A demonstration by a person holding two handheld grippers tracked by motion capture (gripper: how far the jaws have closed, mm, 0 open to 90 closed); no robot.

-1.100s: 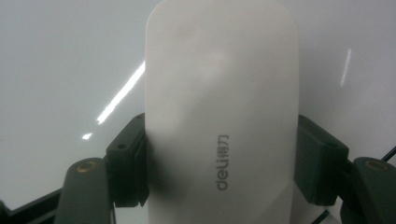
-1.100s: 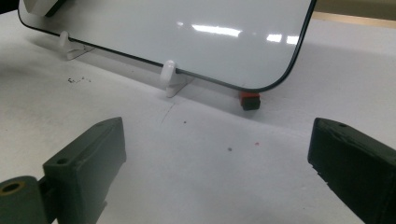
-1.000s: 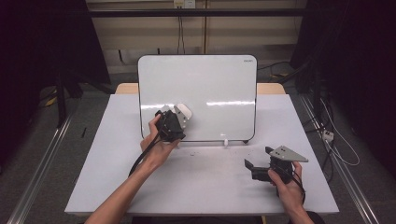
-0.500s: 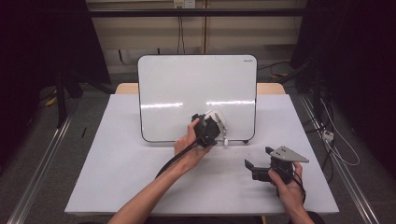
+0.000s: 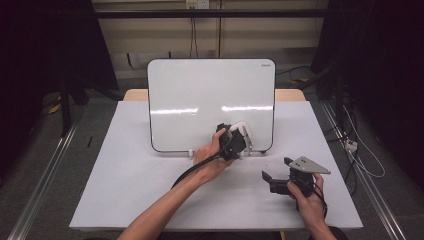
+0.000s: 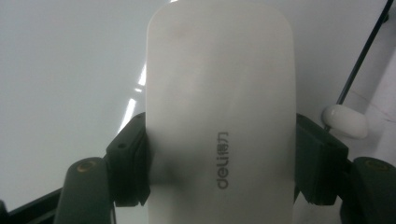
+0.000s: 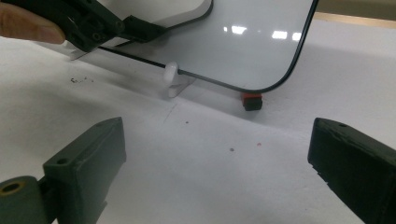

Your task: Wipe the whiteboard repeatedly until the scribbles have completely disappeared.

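Observation:
A white oblong eraser (image 6: 219, 107) with grey lettering is clamped between the black jaws of my left gripper (image 6: 222, 163). It lies flat against the white whiteboard (image 6: 60, 70). From the high view, the left gripper (image 5: 235, 142) holds the eraser (image 5: 242, 131) at the lower right part of the upright whiteboard (image 5: 210, 100). My right gripper (image 5: 277, 170) rests on the table to the right, pointing left. In the right gripper view its jaws (image 7: 217, 163) stand wide apart with nothing but bare table between them.
The whiteboard (image 7: 252, 42) stands on white clip feet (image 7: 172, 74) on a white table (image 5: 130, 190). A small red and black block (image 7: 252, 100) lies under the board's corner. A few dark specks (image 7: 81, 80) dot the table. Cables run across the floor at the right.
My left hand has slid the eraser rightward along the lower part of the whiteboard, from left of centre to near its right corner. The right gripper has stayed put.

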